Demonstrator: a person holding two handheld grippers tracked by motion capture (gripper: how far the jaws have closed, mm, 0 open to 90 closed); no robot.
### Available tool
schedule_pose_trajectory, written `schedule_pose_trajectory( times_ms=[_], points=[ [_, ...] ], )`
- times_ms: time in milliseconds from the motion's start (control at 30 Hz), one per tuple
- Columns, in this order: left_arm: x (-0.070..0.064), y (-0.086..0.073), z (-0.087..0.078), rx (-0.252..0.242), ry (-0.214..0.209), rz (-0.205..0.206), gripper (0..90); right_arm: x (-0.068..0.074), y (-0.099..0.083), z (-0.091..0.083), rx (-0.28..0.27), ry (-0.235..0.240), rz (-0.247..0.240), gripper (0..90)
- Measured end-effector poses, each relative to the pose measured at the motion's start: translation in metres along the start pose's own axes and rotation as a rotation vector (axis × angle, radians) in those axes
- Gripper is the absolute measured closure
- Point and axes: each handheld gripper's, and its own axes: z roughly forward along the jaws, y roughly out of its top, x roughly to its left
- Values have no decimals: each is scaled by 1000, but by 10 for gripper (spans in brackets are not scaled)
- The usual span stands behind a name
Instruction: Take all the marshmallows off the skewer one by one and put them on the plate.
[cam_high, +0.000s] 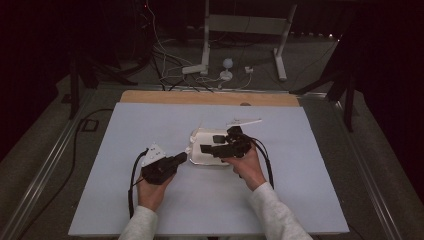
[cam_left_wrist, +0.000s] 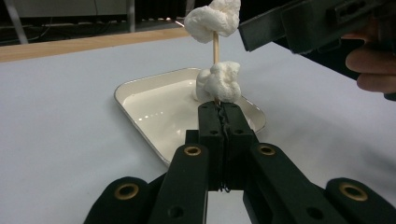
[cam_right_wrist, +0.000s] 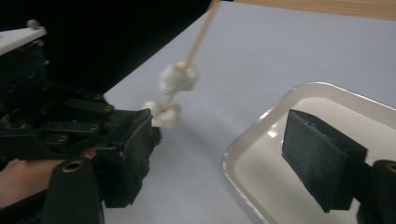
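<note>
A thin wooden skewer (cam_left_wrist: 215, 45) stands upright, held at its lower end by my shut left gripper (cam_left_wrist: 218, 110). Two white soft lumps are threaded on it, an upper lump (cam_left_wrist: 213, 18) and a lower lump (cam_left_wrist: 218, 81) just above the jaws. Behind it lies a shallow white tray (cam_left_wrist: 140, 109). In the high view the left gripper (cam_high: 182, 158) points at the tray's (cam_high: 200, 159) left edge, while my right gripper (cam_high: 211, 143) hovers over the tray. The right gripper (cam_right_wrist: 224, 154) is open, nothing between its pads, with the skewer's lumps (cam_right_wrist: 177, 77) to its left over the table.
A pale blue-grey sheet (cam_high: 150, 200) covers the table, with a wooden strip (cam_high: 210, 97) along the far edge. Beyond the table, on the floor, are cables, a small white lamp (cam_high: 227, 67) and a white frame's legs (cam_high: 205, 50). The surroundings are dark.
</note>
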Motion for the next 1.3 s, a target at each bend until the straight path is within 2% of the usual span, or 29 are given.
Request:
schedule_pose_trajectory(
  times_ms=[100,133,267,300,533,600,733,967,1233,1267,1300],
  points=[
    [-2,0,1,-3,-6,1,900,8,0,6,9,41,-15,331],
    [-2,0,1,-2,-6,3,900,8,0,6,9,41,-15,331],
    [-4,0,3,2,-14,8,900,14,1,14,12,88,-20,461],
    [-5,0,3,1,-16,10,900,14,1,14,12,88,-20,461],
    [-8,0,5,-6,-44,25,900,10,3,19,-22,152,42,664],
    [-8,0,5,-6,-49,31,900,9,3,20,-32,171,66,690],
    [-10,0,6,-6,-57,38,900,9,3,20,-40,179,78,722],
    [-11,0,6,7,-49,65,900,8,4,16,-40,164,60,758],
    [-11,0,6,12,-44,91,900,7,8,10,-61,164,71,768],
    [-11,-1,6,16,-42,93,900,7,8,9,-70,170,77,772],
    [-12,-5,9,71,-11,134,900,5,10,5,-103,175,94,776]
  ],
)
